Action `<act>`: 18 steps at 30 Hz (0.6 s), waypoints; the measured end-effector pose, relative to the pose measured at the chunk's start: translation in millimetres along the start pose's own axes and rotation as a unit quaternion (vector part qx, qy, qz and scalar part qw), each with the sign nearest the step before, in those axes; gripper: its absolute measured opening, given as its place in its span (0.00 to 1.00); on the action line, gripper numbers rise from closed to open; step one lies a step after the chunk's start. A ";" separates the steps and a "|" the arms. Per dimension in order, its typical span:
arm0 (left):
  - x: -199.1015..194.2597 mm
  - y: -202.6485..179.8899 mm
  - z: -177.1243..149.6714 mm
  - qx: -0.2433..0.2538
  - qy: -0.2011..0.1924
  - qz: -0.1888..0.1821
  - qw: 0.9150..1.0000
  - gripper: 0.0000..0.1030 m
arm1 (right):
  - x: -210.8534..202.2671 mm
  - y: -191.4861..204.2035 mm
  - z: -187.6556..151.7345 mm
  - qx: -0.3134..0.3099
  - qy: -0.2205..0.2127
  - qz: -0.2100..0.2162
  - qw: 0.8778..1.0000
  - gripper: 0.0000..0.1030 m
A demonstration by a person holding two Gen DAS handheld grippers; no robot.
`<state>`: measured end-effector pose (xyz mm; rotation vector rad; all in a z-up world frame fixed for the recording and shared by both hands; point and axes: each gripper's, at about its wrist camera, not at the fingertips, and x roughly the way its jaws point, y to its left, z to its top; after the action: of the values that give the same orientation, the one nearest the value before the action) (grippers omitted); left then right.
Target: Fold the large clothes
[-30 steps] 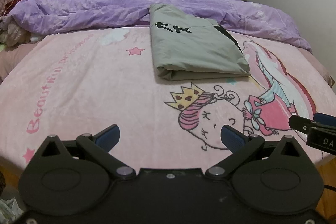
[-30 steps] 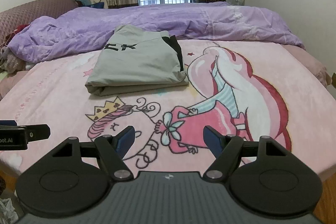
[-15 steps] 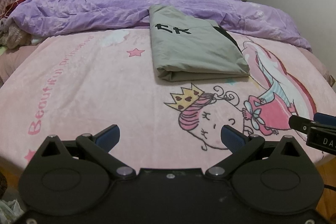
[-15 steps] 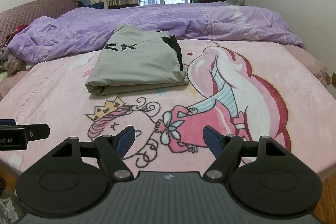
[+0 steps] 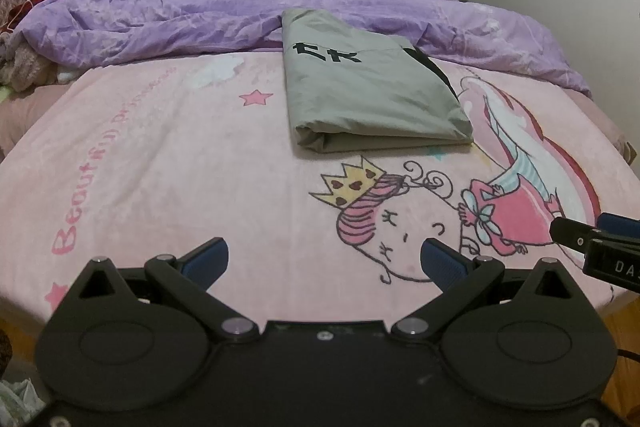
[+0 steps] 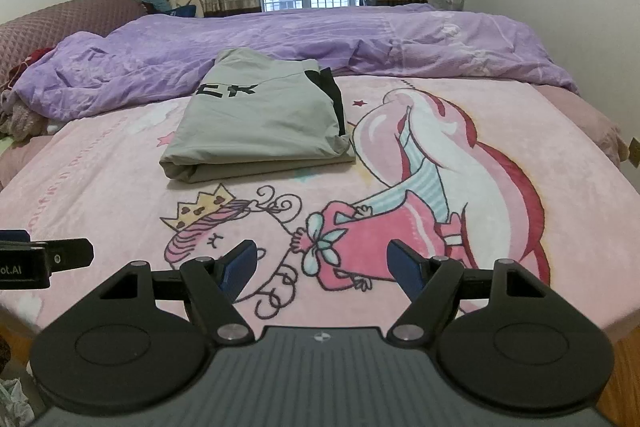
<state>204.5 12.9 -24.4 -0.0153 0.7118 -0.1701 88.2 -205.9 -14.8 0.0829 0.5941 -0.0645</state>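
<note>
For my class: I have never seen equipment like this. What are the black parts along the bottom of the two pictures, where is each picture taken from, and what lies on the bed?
Each picture comes from a camera mounted on a hand-held claw, looking forward along its two fingers. A person holds one in each hand; there is no robot arm. The left claw and the right claw both stand open and hold nothing. Each also shows at the edge of the other's picture. Ahead, a folded grey garment with black lettering lies on a pink cartoon blanket. Behind it a purple quilt lies bunched, and the garment's far end rests against it.
</note>
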 end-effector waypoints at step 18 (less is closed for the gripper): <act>3.4 3.3 1.0 -0.008 0.009 -0.003 1.000 1.00 | 0.1 0.7 0.0 -0.002 0.001 -0.001 1.000 0.84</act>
<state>208.2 15.6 -26.1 -0.0302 0.7316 -0.1700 88.3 -205.2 -14.8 0.0797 0.5958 -0.0648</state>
